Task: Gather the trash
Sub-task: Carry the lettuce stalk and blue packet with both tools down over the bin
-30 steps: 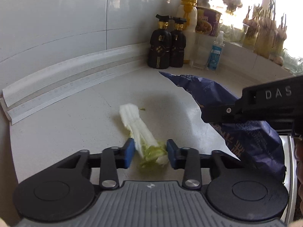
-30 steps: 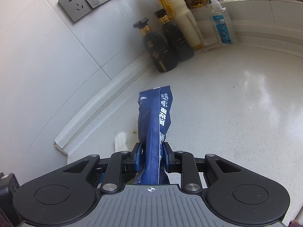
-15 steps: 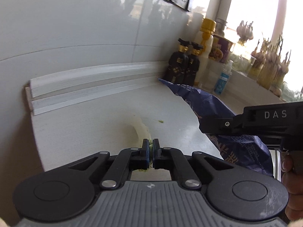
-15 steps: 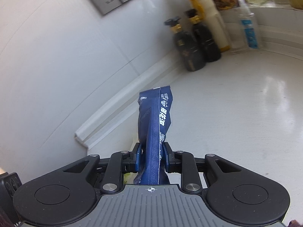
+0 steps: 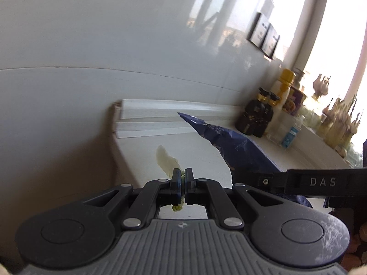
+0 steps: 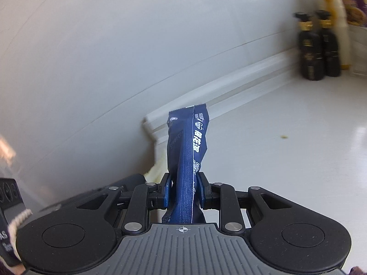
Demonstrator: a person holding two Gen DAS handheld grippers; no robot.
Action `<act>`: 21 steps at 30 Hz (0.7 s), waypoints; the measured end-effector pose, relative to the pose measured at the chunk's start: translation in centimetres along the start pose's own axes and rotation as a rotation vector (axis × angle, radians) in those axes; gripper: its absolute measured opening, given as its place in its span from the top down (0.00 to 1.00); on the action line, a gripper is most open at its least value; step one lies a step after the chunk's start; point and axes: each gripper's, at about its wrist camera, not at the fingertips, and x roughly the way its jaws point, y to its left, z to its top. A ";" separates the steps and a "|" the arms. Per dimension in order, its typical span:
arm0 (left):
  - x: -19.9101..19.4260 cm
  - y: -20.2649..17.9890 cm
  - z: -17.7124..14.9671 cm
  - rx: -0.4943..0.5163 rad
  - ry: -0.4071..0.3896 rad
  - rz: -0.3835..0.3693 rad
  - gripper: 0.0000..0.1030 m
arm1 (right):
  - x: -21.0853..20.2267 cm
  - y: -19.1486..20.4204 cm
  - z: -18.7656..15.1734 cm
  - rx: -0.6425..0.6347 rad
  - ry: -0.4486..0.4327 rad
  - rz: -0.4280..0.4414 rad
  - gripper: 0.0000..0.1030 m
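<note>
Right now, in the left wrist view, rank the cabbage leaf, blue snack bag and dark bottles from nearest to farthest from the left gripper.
1. cabbage leaf, pinched in the left gripper.
2. blue snack bag, just right.
3. dark bottles, far right by the wall.

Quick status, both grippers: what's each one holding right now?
Left gripper: closed on the cabbage leaf.
Right gripper: closed on the blue snack bag.

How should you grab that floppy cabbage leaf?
Pinch the cabbage leaf at its leafy green end, coming along its length. The left hand-held gripper holds it there now, with the pale stalk sticking out ahead, so it can't flop sideways.
</note>
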 end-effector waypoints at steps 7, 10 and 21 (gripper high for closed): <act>-2.6 3.6 -0.9 -0.062 -0.022 0.042 0.98 | 1.9 4.2 -1.1 -0.108 0.055 0.022 0.77; -3.1 5.0 -1.7 -0.091 -0.018 0.061 0.98 | 2.9 5.9 -1.7 -0.159 0.080 0.026 0.77; -2.7 9.5 -5.4 -0.200 0.046 0.141 0.98 | 8.2 11.9 -5.3 -0.376 0.218 0.008 0.77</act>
